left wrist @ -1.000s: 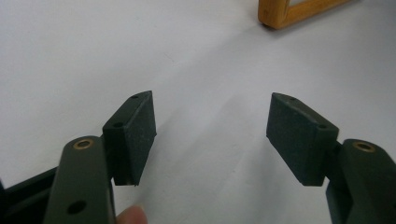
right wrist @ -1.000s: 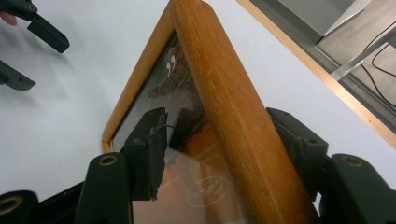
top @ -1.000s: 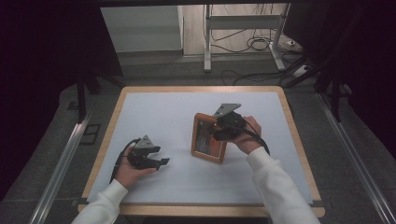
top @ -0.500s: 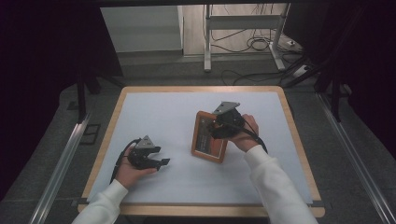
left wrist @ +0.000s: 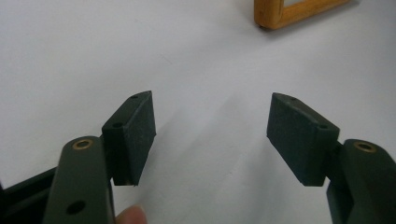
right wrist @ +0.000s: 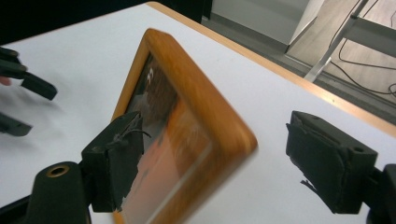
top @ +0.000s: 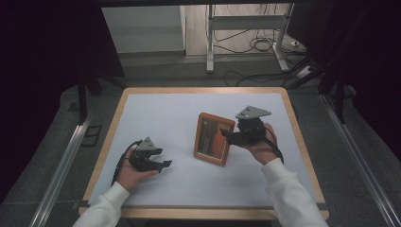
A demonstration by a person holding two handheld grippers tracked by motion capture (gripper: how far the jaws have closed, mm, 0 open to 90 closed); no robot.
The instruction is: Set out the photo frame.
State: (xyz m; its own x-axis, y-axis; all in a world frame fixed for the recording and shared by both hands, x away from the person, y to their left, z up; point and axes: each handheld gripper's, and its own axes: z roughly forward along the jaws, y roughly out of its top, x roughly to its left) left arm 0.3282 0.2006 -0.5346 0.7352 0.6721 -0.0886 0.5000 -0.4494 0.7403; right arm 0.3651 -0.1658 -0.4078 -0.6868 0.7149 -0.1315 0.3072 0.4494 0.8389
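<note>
Wooden and orange-toned, the picture frame [top: 214,138] sits at the centre of the high view, on the white table top [top: 165,113], apparently tilted up with its glass toward the lower left of the frame. In the right gripper view its near corner [right wrist: 187,135] lies between the two black jaws, which stand wide apart: the left pad is up against the glass face, the right pad is clear of the edge. So the right gripper [top: 236,136] straddles the frame without clamping it, a pose that suits either taking hold or just having let go; I cannot tell which. The left gripper [top: 158,164] rests at the lower left of the high view, well apart from the frame, its jaws spread over bare table, probably parked so it does not crowd the other hand.
</note>
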